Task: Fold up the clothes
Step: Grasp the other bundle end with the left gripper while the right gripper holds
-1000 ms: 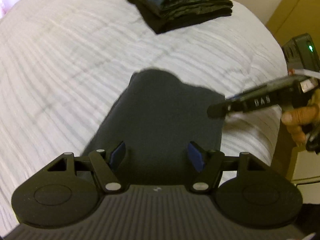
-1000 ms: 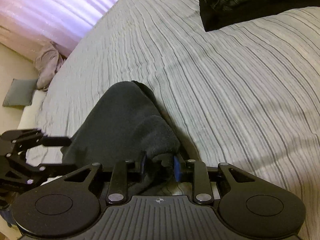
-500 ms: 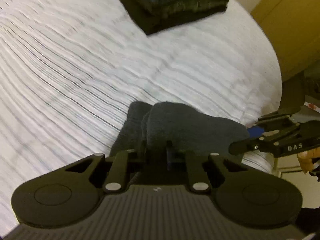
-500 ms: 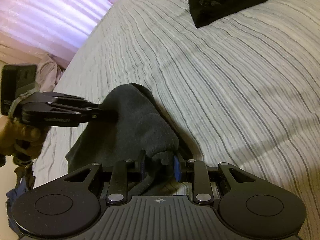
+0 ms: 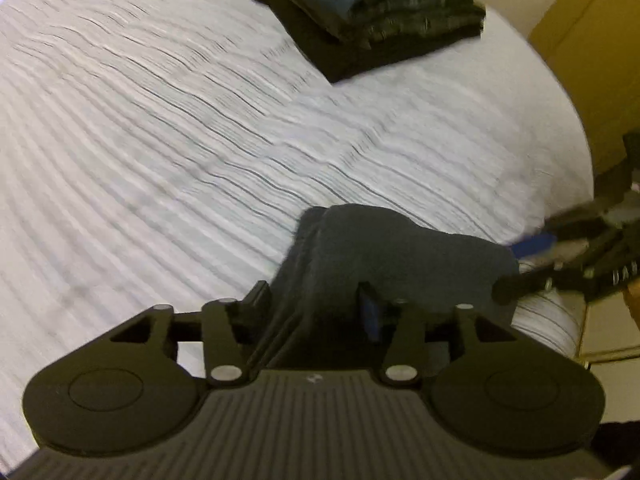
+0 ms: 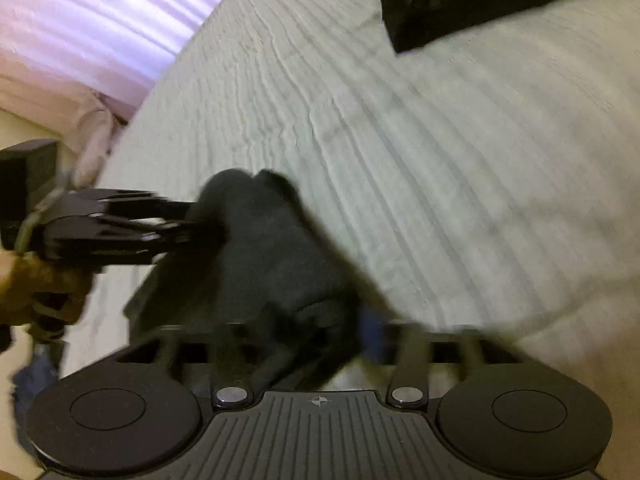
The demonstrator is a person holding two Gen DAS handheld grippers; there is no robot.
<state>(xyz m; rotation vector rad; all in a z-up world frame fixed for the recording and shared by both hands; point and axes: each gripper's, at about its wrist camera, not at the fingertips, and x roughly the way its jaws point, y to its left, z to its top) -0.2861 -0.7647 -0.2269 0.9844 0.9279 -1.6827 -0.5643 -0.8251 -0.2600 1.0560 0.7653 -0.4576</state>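
I hold the dark garment (image 5: 384,248), lower centre of frame, on the striped bedspread (image 5: 160,140); left gripper (image 5: 316,306) and right gripper (image 6: 304,332) both pinch it. Risk: uneven pull slips bunched fabric, spoiling the fold.

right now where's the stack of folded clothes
The stack of folded clothes sits at the far end of the bed, top centre in the left wrist view, beyond the dark garment.

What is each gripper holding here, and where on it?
Both hold the dark garment: left gripper on its left edge, right gripper on the bunched right edge.
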